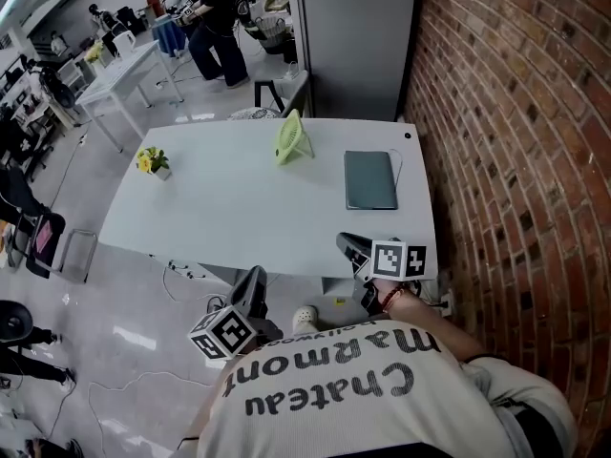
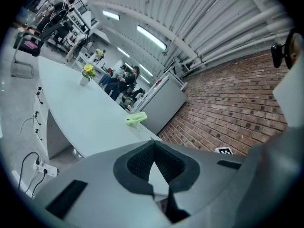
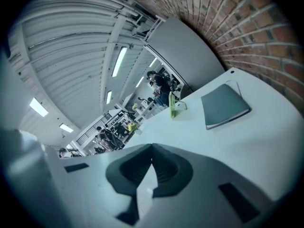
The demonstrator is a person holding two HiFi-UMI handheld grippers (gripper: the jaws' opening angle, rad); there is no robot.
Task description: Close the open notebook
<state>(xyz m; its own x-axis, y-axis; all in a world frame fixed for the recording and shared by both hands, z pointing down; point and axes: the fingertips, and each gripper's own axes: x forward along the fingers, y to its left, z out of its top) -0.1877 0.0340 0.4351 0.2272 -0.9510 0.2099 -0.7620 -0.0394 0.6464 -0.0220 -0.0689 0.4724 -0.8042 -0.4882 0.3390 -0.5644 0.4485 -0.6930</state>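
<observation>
A dark grey-green notebook (image 1: pixel 370 179) lies shut and flat on the white table (image 1: pixel 229 208), near its right edge; in the right gripper view the notebook (image 3: pixel 224 106) sits ahead and to the right. My right gripper (image 1: pixel 346 243) hovers over the table's near edge, well short of the notebook, and its jaws are shut with nothing between them (image 3: pixel 152 146). My left gripper (image 1: pixel 256 275) hangs in front of the table's near edge, below the tabletop, also shut and empty (image 2: pixel 153 144). The notebook does not show in the left gripper view.
A light green stand (image 1: pixel 291 138) is upright at the table's far middle, and a small pot of yellow flowers (image 1: pixel 153 162) sits at the left. A brick wall (image 1: pixel 516 160) runs close along the right. People stand at tables far behind.
</observation>
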